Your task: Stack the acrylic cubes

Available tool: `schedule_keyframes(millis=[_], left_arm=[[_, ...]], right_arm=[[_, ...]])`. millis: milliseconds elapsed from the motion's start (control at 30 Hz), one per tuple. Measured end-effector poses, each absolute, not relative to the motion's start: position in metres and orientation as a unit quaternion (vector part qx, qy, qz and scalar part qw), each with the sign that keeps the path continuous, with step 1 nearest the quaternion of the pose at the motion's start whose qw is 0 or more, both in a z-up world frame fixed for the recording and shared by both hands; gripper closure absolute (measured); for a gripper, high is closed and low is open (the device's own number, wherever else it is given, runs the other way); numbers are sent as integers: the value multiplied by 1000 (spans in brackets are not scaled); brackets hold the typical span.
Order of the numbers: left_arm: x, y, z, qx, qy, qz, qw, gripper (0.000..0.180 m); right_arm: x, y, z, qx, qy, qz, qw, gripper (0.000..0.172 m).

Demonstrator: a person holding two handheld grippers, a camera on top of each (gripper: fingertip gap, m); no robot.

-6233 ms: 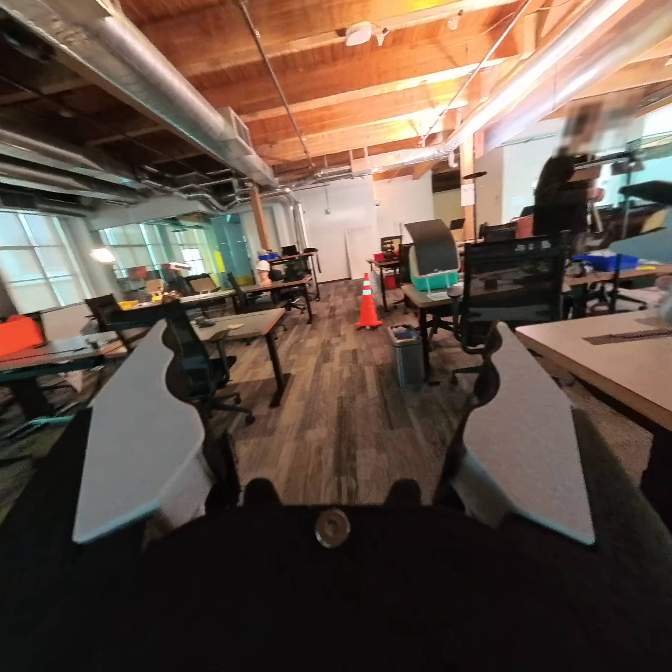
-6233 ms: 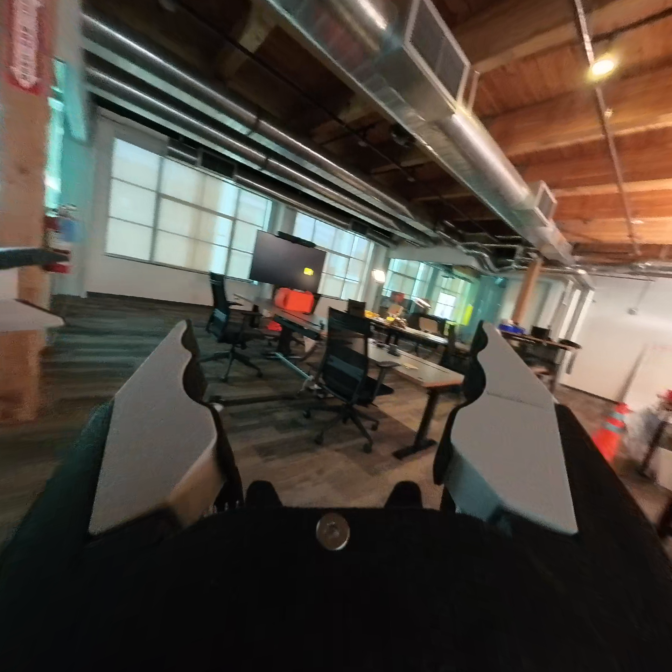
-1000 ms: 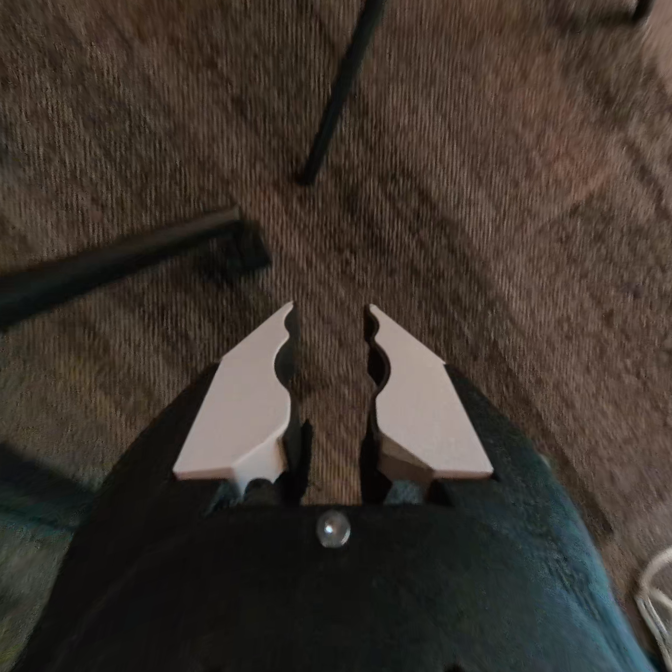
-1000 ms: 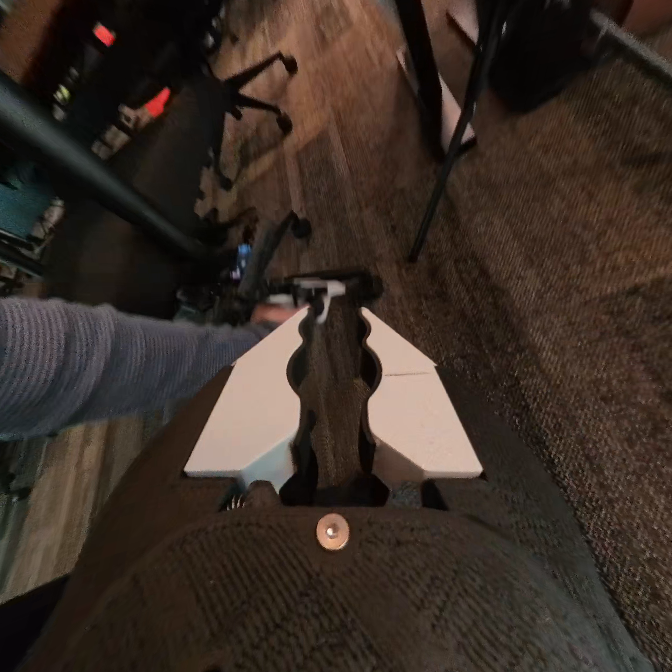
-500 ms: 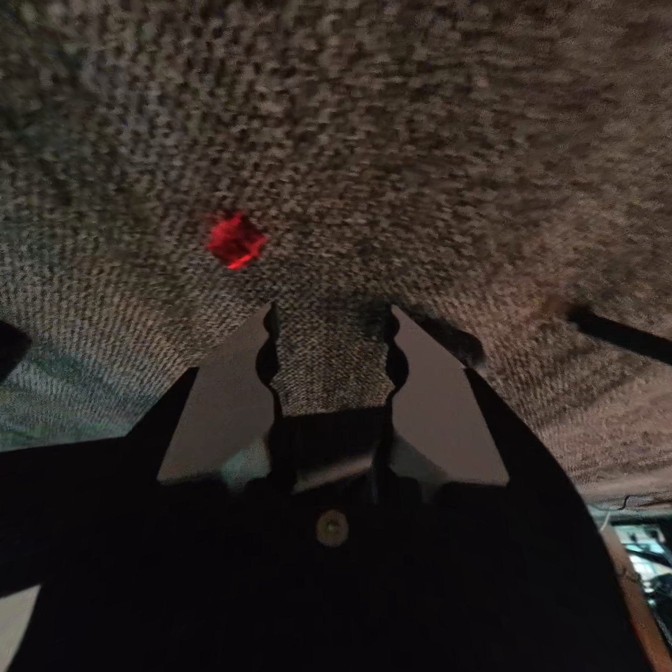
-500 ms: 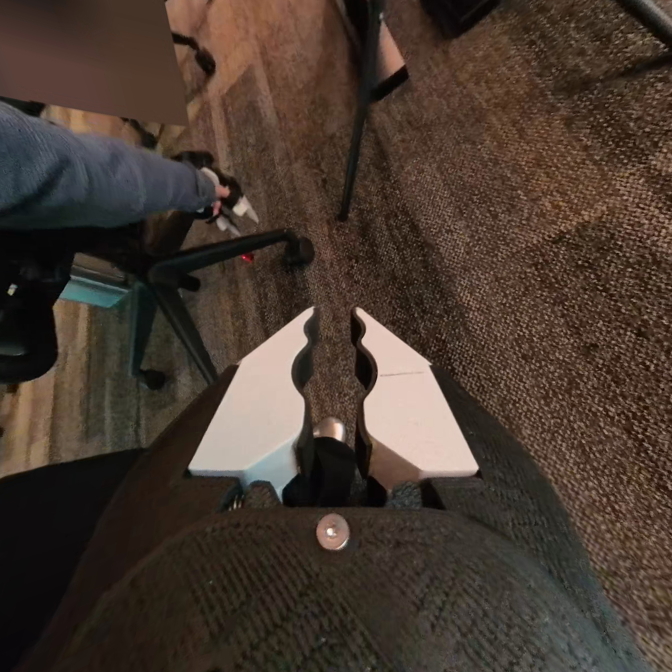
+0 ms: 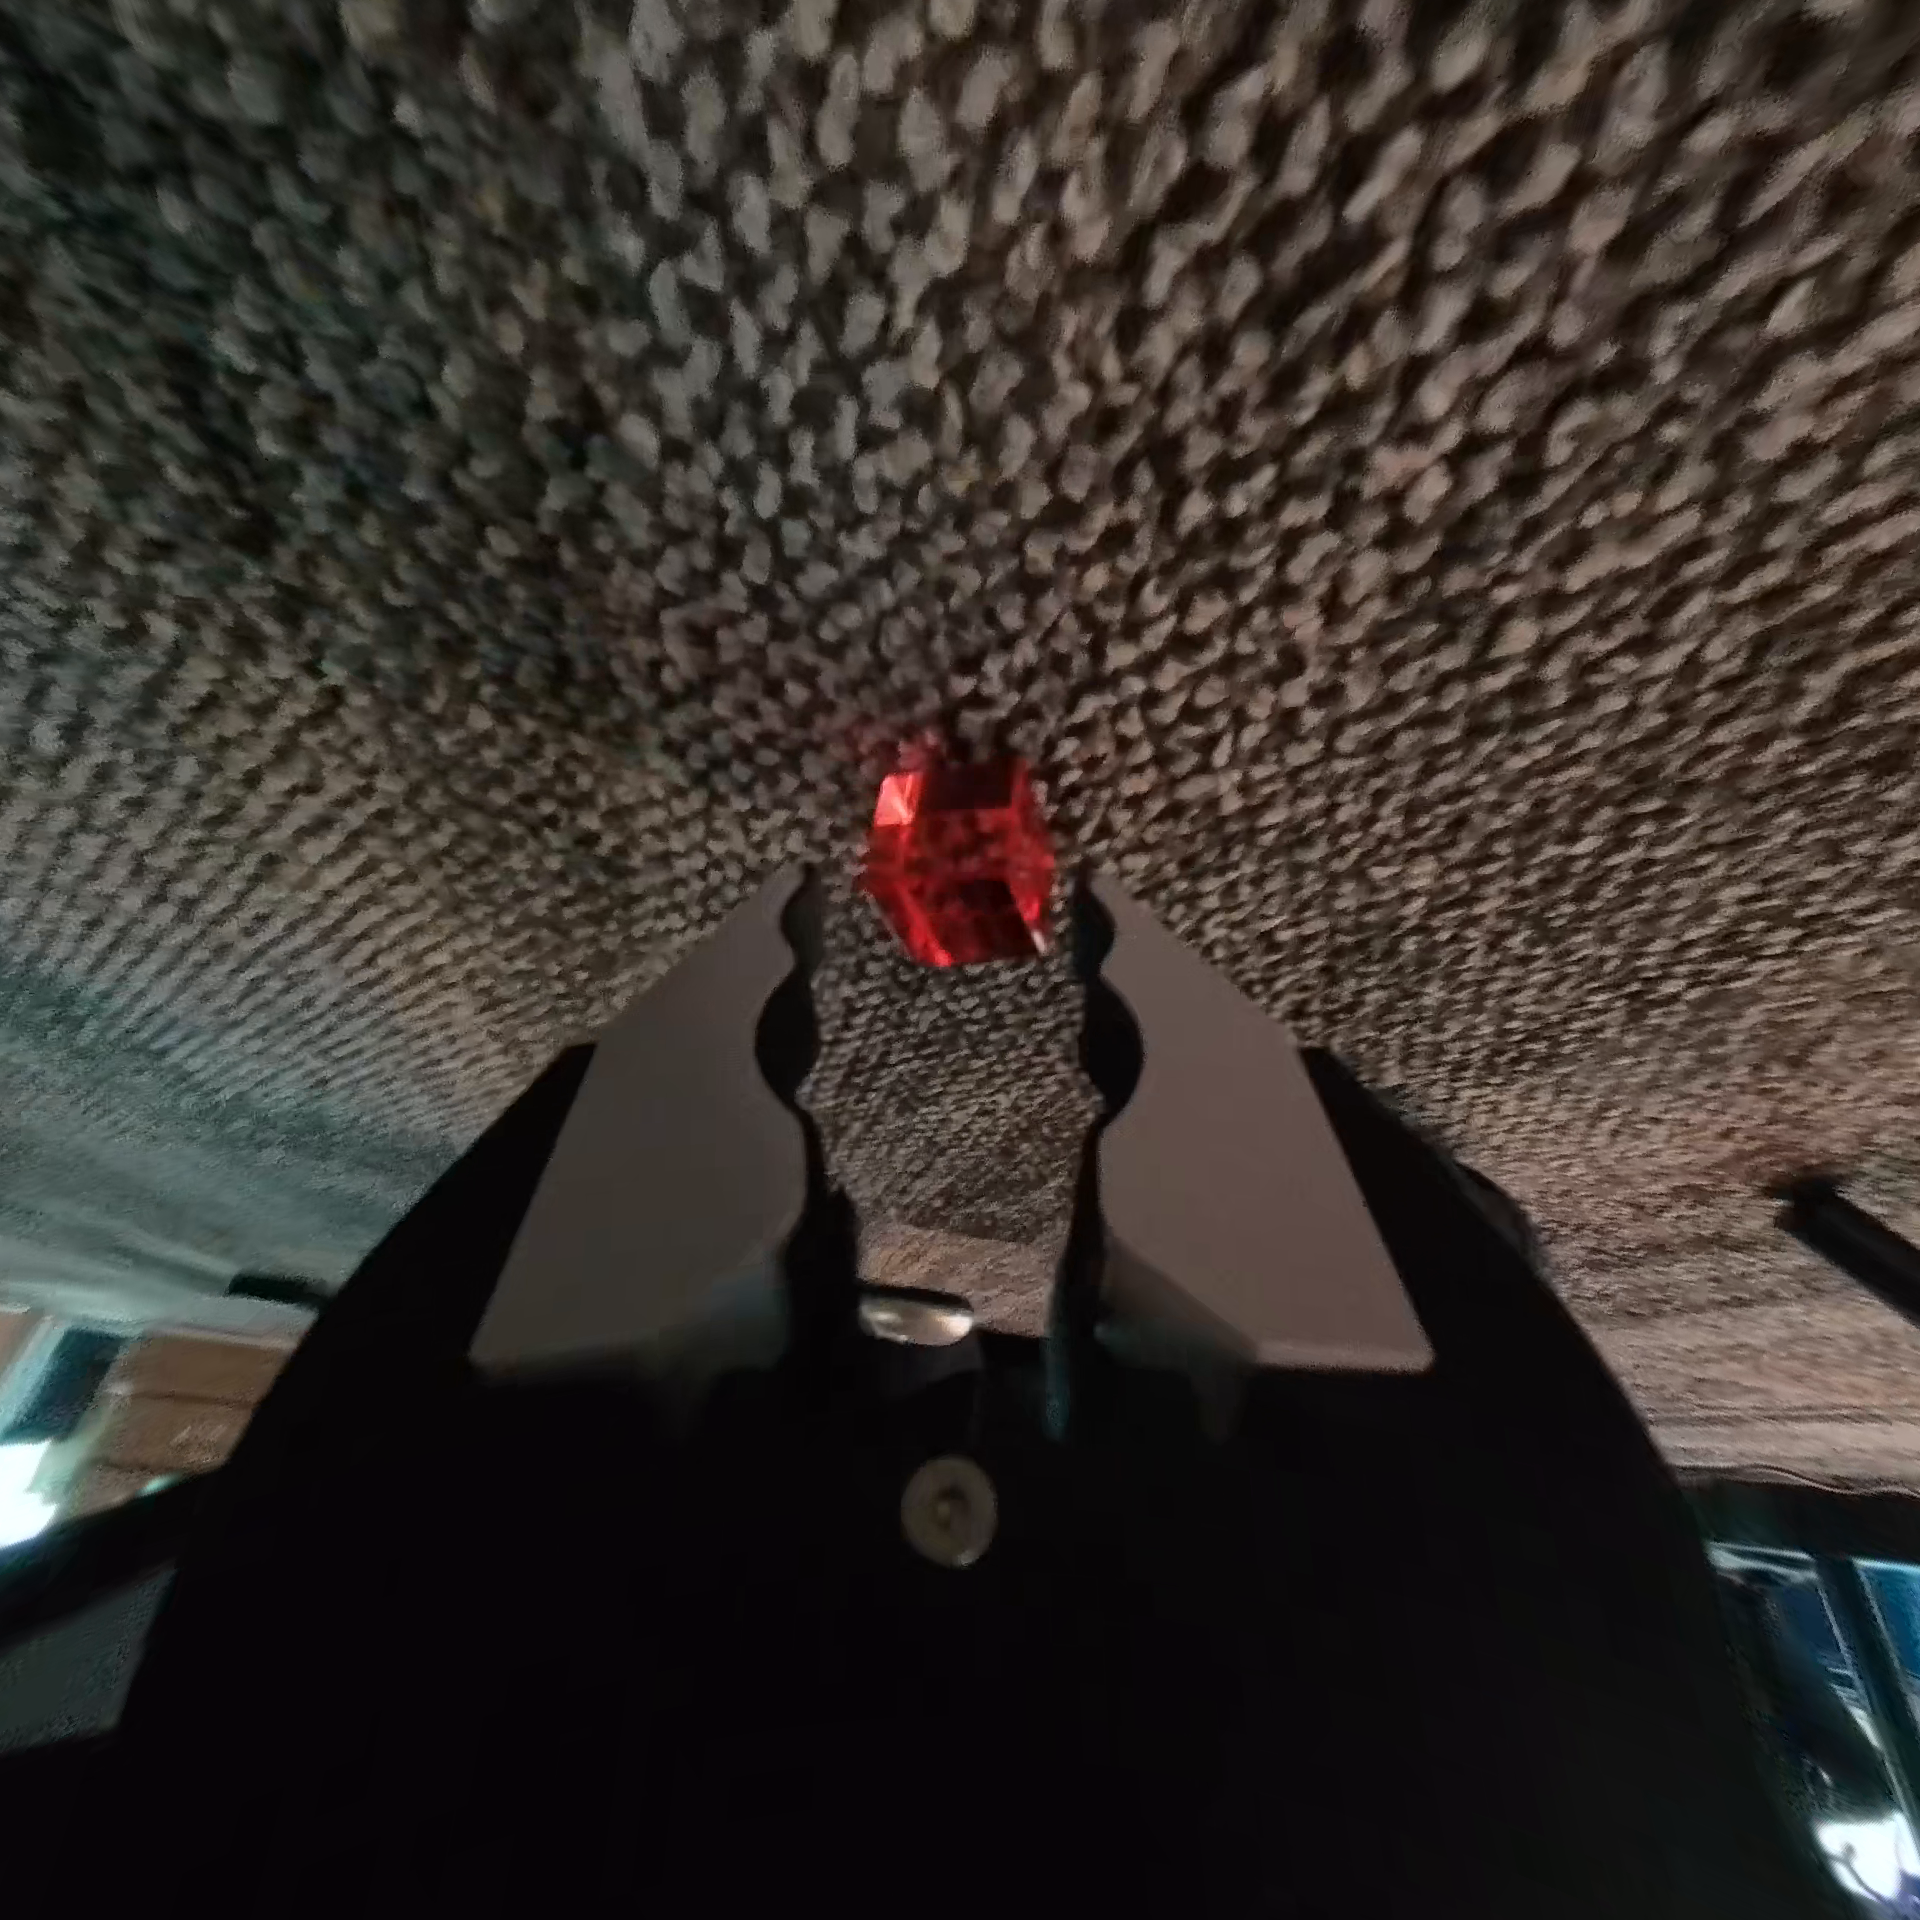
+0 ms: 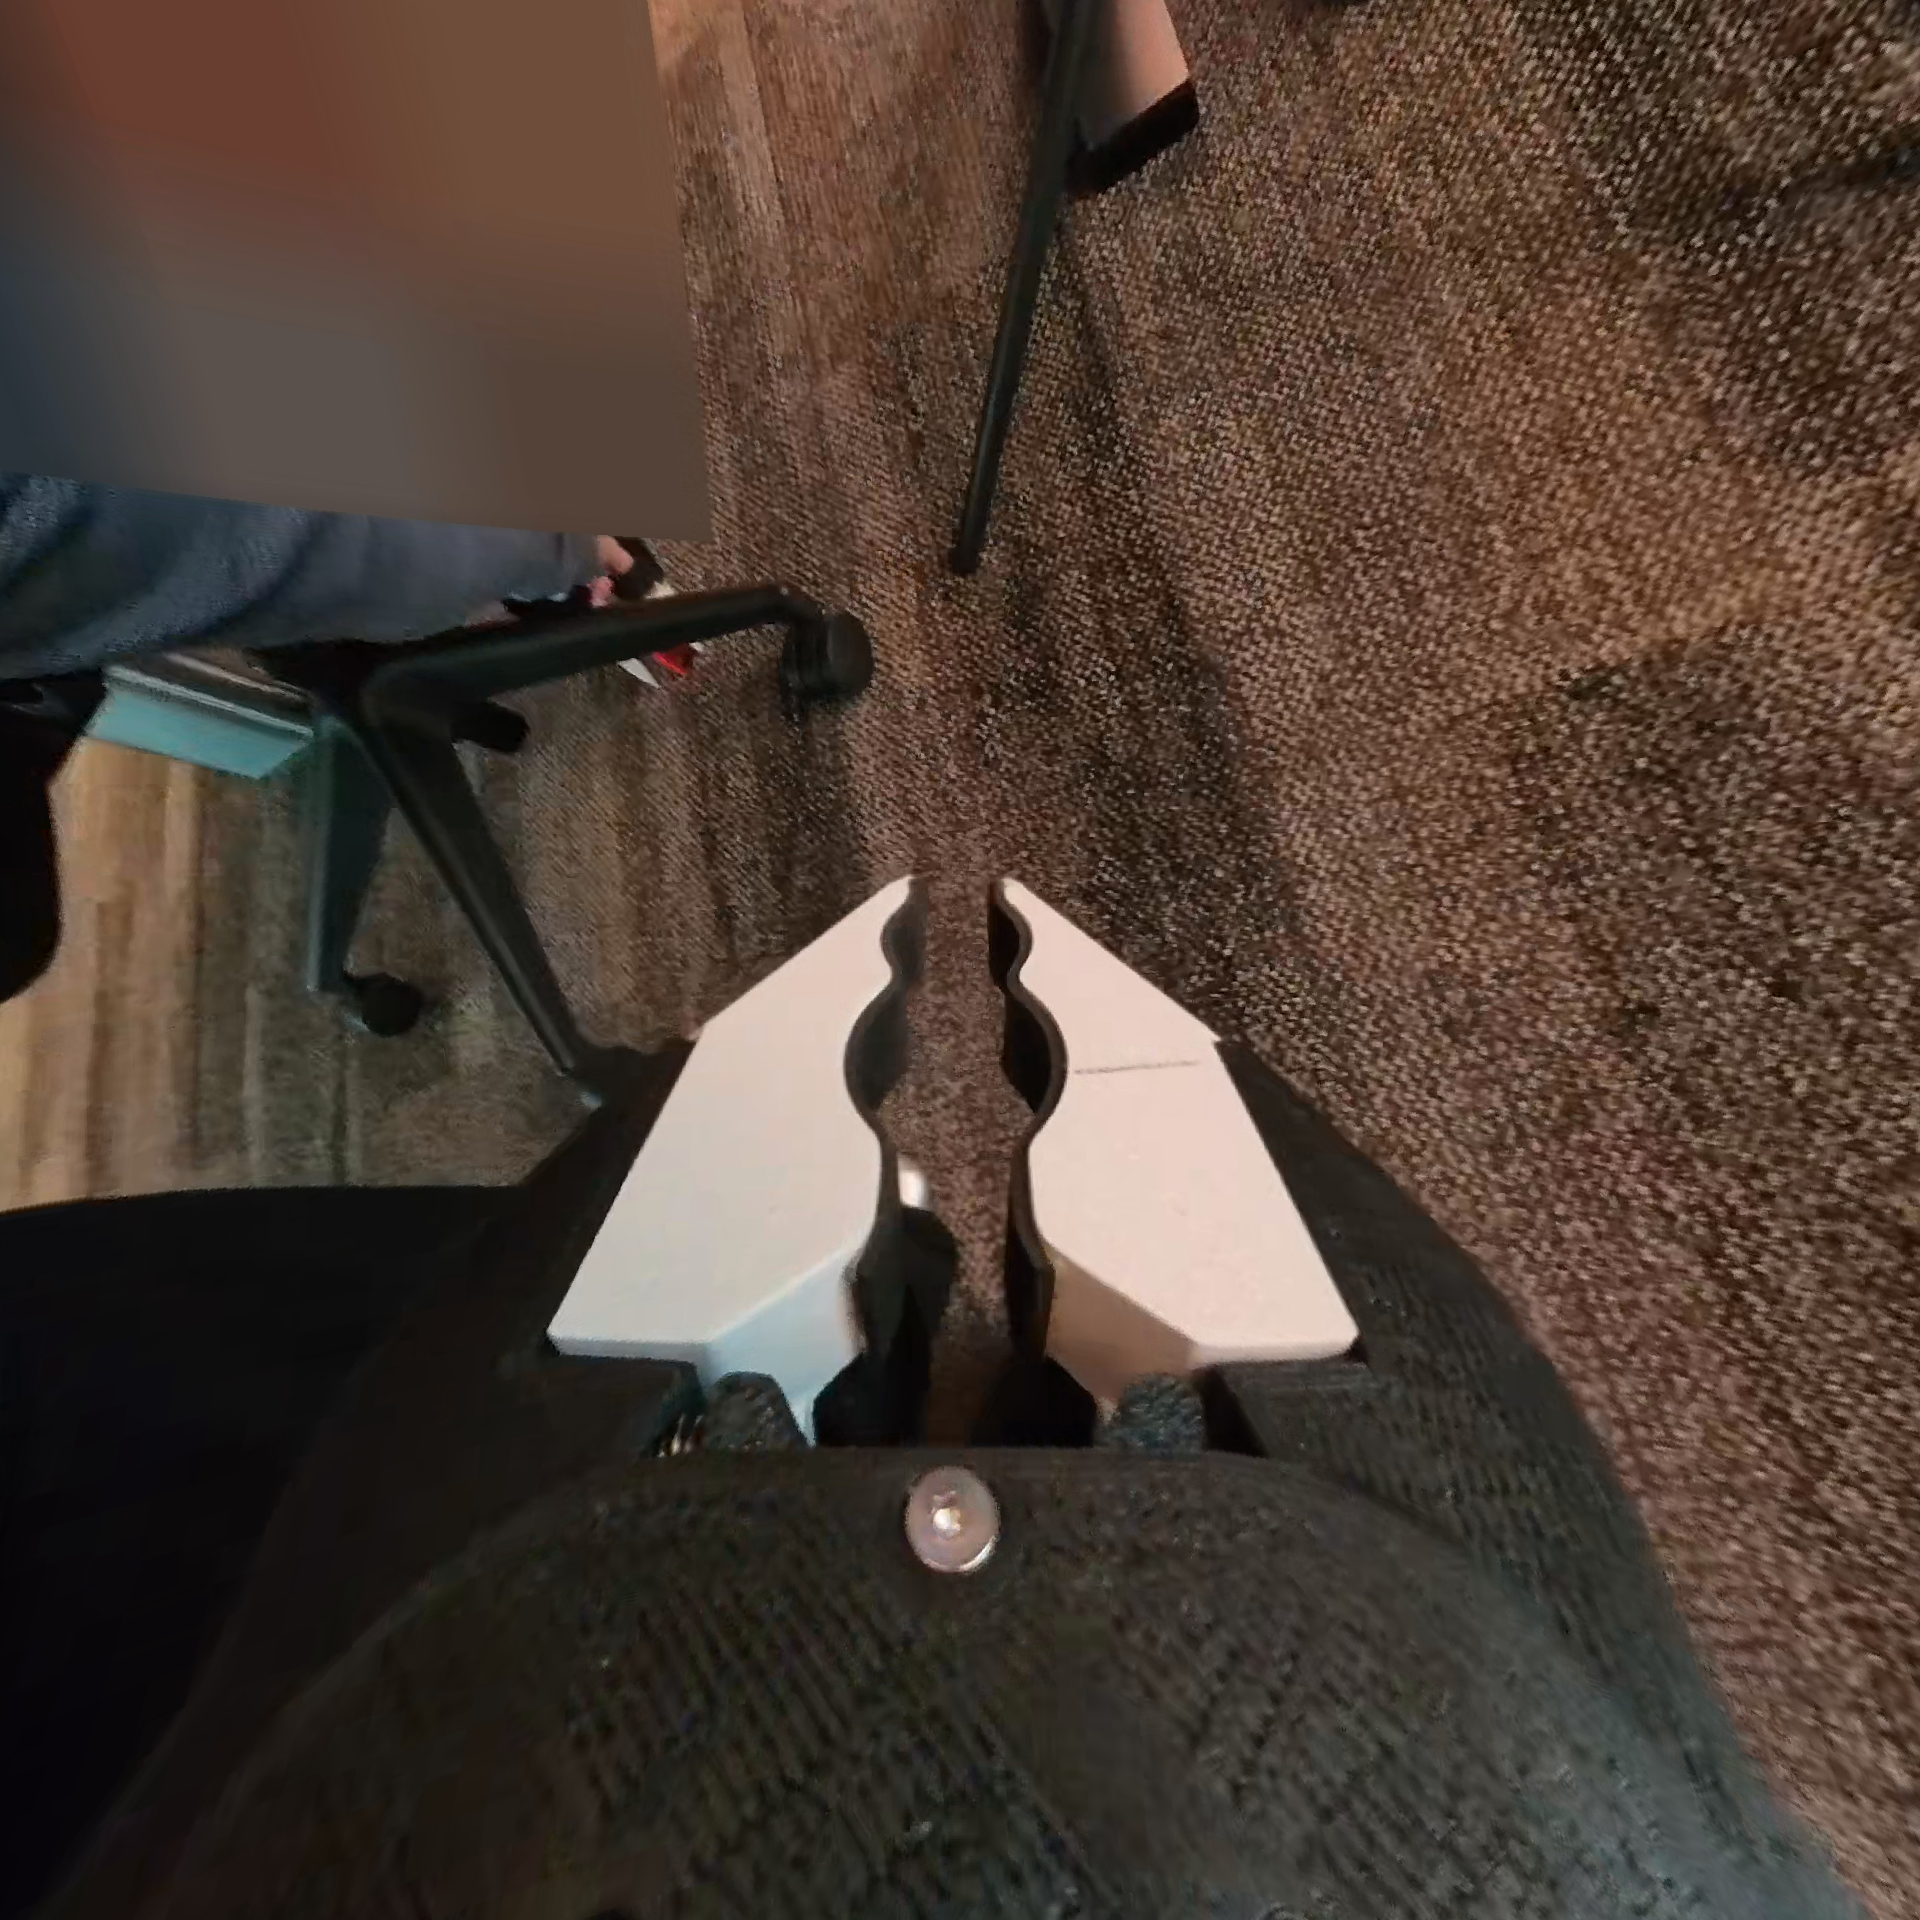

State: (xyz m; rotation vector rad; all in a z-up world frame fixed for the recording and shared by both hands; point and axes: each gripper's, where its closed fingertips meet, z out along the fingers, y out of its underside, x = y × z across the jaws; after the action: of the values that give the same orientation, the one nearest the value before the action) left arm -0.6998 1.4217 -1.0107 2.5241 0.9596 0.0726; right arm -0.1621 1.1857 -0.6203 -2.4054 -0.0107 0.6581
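Observation:
In the left wrist view my left gripper (image 7: pixel 940 891) is low over the brown looped carpet (image 7: pixel 935 416), jaws open. A small clear red cube (image 7: pixel 956 862) lies on the carpet at its fingertips. The right fingertip (image 7: pixel 1086 914) is close beside the cube, and a strip of carpet shows between the cube and the left fingertip (image 7: pixel 795 904). The pads do not press on it. The right wrist view shows that gripper's white tips (image 8: pixel 646 675) and the red cube (image 8: pixel 677 661) far off behind a chair leg. My right gripper (image 8: pixel 956 894) hangs above the carpet with a narrow gap between its fingers and nothing in it.
A black office chair base (image 8: pixel 582 634) with a caster (image 8: pixel 826 660) stands by the left gripper. A person's grey-blue sleeve (image 8: pixel 260 561) reaches in from the left. A thin black leg (image 8: pixel 1013 312) stands farther off. A dark rod (image 7: pixel 1839 1236) lies at the right.
The left gripper has moved up to the red cube, which was up and to the left and now sits at its fingertips; its jaws narrowed slightly. The right gripper's jaws narrowed further.

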Motion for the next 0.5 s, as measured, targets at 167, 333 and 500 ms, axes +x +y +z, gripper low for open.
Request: schedule_keyframes(millis=[167,333,500], left_arm=[[-704,1434,-1009,931,314,25,185,152],[-696,1478,-966,960,275,14,46,153],[-615,1541,-866,974,137,67,-169,153]], right_arm=[[-163,1192,-617,-909,3,258,328,163],[-179,1195,-605,-898,2,273,345,165],[-194,1188,-599,-898,-72,216,376,168]])
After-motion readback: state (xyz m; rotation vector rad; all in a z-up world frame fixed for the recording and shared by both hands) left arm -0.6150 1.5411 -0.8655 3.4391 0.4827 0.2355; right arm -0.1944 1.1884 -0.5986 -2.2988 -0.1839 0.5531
